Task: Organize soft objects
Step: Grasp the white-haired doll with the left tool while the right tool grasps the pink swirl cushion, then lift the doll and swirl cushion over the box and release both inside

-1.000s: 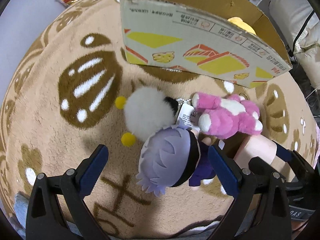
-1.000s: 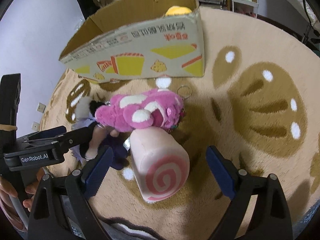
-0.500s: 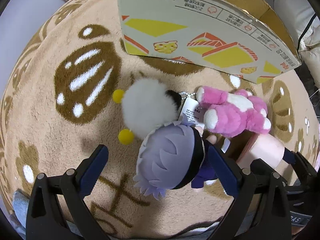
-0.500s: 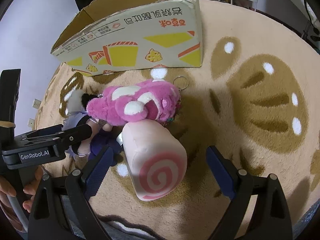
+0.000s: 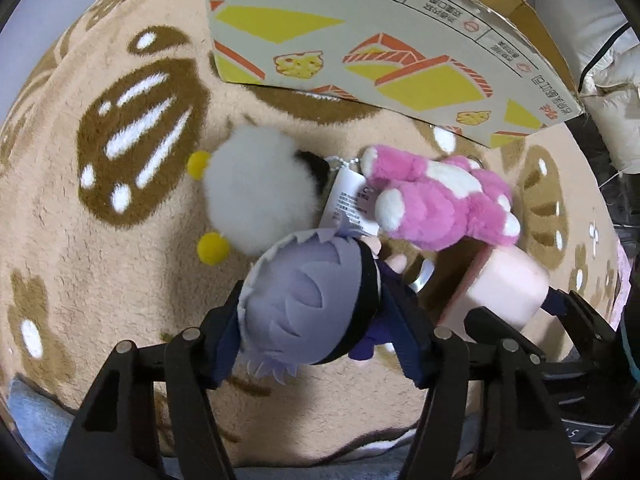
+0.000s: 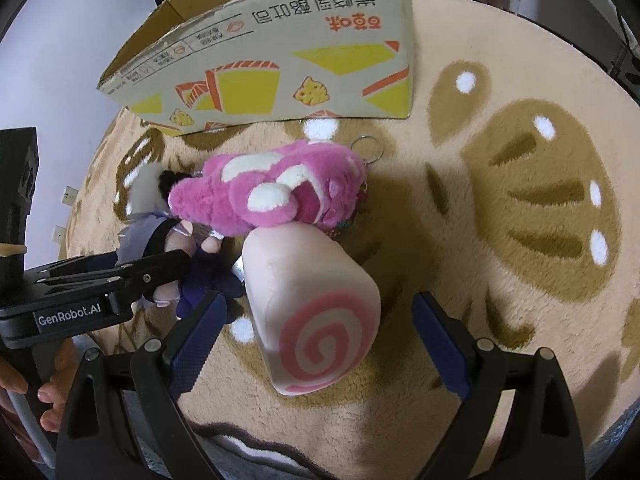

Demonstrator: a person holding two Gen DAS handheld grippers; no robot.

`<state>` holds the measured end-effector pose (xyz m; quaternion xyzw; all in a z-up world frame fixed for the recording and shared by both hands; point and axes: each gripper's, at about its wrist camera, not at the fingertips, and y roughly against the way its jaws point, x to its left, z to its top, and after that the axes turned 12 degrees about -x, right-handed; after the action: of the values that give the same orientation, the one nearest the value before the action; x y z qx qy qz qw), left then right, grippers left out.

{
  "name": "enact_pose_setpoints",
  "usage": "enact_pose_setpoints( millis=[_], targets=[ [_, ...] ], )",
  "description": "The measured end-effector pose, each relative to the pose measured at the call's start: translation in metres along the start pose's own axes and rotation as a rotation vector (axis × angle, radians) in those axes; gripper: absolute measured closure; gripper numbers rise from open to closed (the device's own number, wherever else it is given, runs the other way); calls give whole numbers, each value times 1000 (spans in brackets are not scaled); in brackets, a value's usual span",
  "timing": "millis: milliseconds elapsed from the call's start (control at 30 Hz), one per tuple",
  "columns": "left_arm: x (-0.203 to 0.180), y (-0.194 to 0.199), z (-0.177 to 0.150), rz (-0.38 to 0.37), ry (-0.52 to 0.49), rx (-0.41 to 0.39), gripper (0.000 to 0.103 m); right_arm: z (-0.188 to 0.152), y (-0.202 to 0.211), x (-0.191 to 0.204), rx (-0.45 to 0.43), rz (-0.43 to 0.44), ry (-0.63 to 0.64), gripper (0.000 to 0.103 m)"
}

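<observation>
Nearest to us in the left wrist view, our left gripper [image 5: 316, 332] has its two blue-padded fingers pressed against either side of the lavender-haired doll [image 5: 308, 304], whose head fills the lower centre of the frame between the pads; its dark purple body trails toward the right. In the right wrist view, our right gripper [image 6: 316, 332] has its fingers spread wide apart, and the pink swirl roll cushion [image 6: 310, 308] lies between them at lower centre without either pad touching it, its spiral end facing the camera.

Just beyond the doll, at mid-frame in the left view, we see a white fluffy pompom toy [image 5: 256, 188] with two small yellow balls on its left side, resting on the beige and brown rug [image 5: 80, 248]. To its right a white paper tag [image 5: 348, 208] lies between it and the pink plush bear [image 5: 436, 204], which lies on its side and rests against the top of the roll cushion. In the right view a metal key ring [image 6: 366, 146] sits on the rug just beside the bear, toward the upper centre.

Farthest away, across the top of both views, stands the open cardboard box [image 6: 280, 76] printed with yellow and orange cake shapes, near the bear but apart from it.
</observation>
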<state>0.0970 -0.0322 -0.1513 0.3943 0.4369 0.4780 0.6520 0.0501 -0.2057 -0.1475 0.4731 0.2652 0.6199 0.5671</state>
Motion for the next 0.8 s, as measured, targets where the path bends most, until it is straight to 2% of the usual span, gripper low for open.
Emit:
enact_pose_setpoints(
  millis=[133,167,200,233,267,467,800],
  targets=[
    [-4,5,-2,8,-18,-27,43,0,2,0,-14,-5,-5,5],
    [-6,7,-2,12,-19,-32,43,0,3,0,-16,-6,-7,8],
    [-7,9,-3,20,-25,-42,43,0,4,-1,-17,-4,-7,14],
    [-8,13,-4,35,-35,-60,44,0,5,-1,-17,2,-9,27],
    [-9,17,-4,48,-45,-79,44,-1,5,-1,-14,10,-13,33],
    [-10,44,-5,101,-101,-188,44,-1,14,-3,-43,28,-26,53],
    [-17,104,-8,188,-173,-461,44,6,61,6,-236,16,37,64]
  ],
)
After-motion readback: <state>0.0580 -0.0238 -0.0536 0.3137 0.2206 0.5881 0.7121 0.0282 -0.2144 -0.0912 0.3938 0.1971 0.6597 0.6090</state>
